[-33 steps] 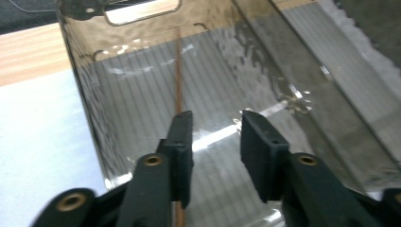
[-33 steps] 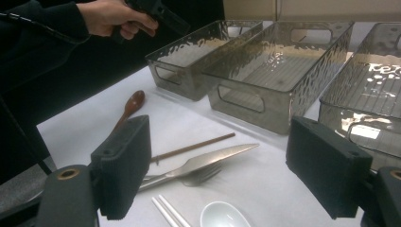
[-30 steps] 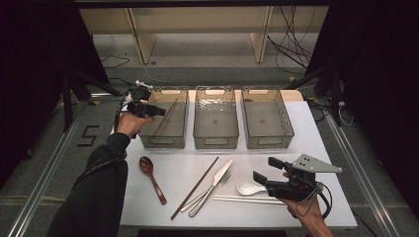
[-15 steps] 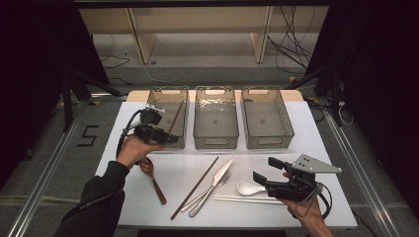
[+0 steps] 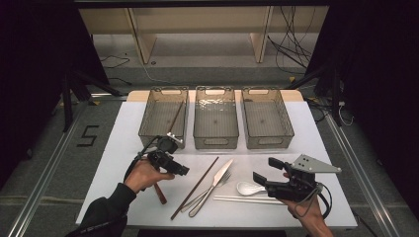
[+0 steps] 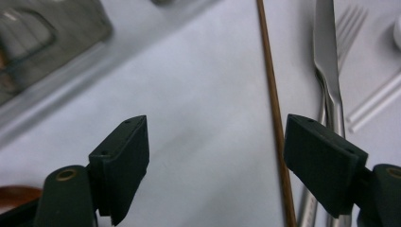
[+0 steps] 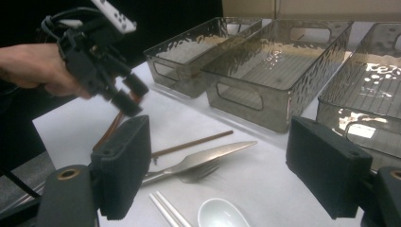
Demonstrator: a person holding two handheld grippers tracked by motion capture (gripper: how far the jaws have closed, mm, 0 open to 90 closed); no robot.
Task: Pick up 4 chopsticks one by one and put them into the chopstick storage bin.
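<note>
Since the earlier frame, the left claw (image 5: 182, 171) has travelled from the far-left clear plastic bin (image 5: 164, 117) toward the near side of the white worktop (image 5: 316, 148), and its jaws have just been opening; they now stand spread with nothing between them. It hovers low over the worktop just left of the thin dark-brown wooden chopstick (image 5: 194, 188), which lies flat and slanted, its far end pointing toward the middle clear bin (image 5: 216, 117). In the left gripper view the chopstick (image 6: 273, 104) runs just inside the right-hand jaw, apart from both pads.

Handling, as a judgement: the chopstick is light, stiff and narrow, and likely to roll or slip on the smooth sheet; a pinch near mid-length, across its width, should keep it balanced. A matching dark stick (image 5: 175, 117) already rests in the far-left bin.

Just right of the chopstick lie a silver metal table knife (image 5: 215, 184) and a silver fork (image 5: 210, 191), touching each other; farther right are a white ceramic soup spoon (image 5: 248, 188) and a pair of white chopsticks (image 5: 242, 199). A brown wooden spoon (image 5: 159, 193) lies under the left hand (image 5: 146, 174). The right claw (image 5: 264, 171) is spread and empty above the near-right worktop. The third clear bin (image 5: 267, 117) stands far right.
</note>
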